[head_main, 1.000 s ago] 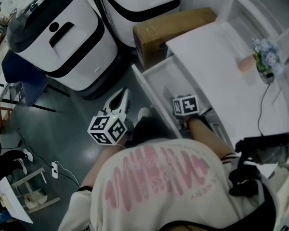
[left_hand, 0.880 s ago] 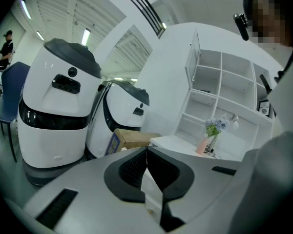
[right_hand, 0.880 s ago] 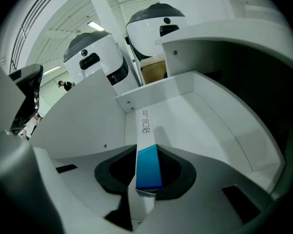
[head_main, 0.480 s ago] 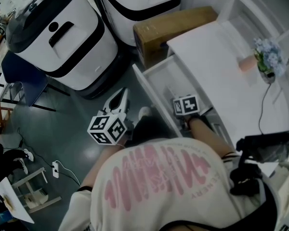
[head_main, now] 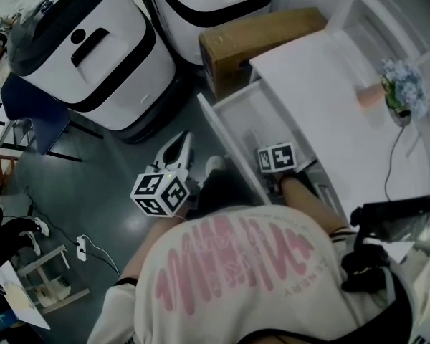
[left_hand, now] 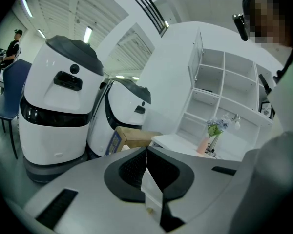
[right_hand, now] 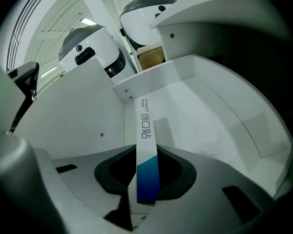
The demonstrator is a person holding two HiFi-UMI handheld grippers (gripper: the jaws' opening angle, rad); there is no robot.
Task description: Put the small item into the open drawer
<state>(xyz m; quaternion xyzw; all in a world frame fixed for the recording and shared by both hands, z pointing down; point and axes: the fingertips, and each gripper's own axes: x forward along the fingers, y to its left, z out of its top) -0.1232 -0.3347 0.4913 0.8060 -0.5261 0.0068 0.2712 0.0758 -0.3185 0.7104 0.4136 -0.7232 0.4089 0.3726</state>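
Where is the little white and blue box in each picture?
Head view: cannot be made out.
Left gripper view: not in it.
Right gripper view: lower middle, white and blue box clamped in the right gripper.
Shared landmark: brown cardboard box, in all three.

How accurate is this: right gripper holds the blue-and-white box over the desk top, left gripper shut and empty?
One error: the right gripper holds the blue-and-white box inside the open drawer, not over the desk top; the right gripper view shows it. Rest stands.
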